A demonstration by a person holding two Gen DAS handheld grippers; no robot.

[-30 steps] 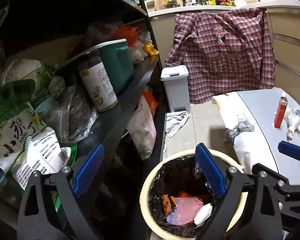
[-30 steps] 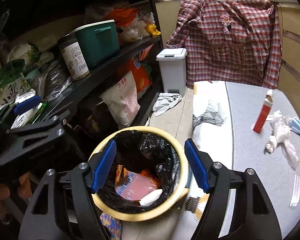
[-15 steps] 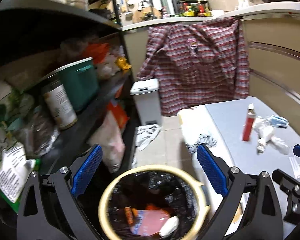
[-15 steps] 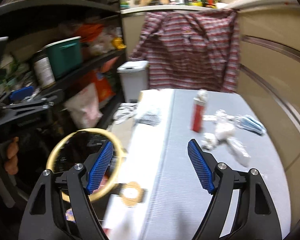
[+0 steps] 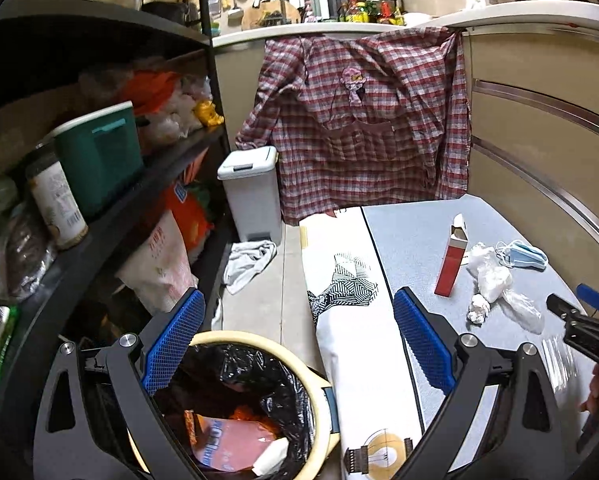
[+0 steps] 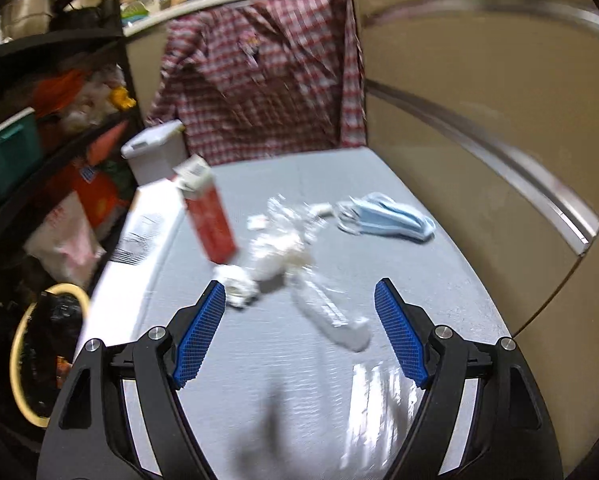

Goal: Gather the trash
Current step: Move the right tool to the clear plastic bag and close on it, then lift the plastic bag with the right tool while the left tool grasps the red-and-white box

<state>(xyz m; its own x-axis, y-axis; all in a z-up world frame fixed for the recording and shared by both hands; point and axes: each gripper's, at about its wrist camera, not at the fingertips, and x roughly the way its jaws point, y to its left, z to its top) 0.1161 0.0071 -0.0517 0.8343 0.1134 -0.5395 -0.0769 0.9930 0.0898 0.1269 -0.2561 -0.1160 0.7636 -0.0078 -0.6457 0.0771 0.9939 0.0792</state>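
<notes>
Trash on the desk: red carton, tissue wads, mask. Right gripper, open and empty, has swung from the bin to the wads; left gripper open over the bin.

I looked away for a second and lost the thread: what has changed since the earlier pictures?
The right gripper swung from above the bin over to the table, empty, now facing the crumpled wrappers. The left gripper shifted toward the table but stays over the bin, open and empty. Red carton, face mask and wrappers lie untouched.
</notes>
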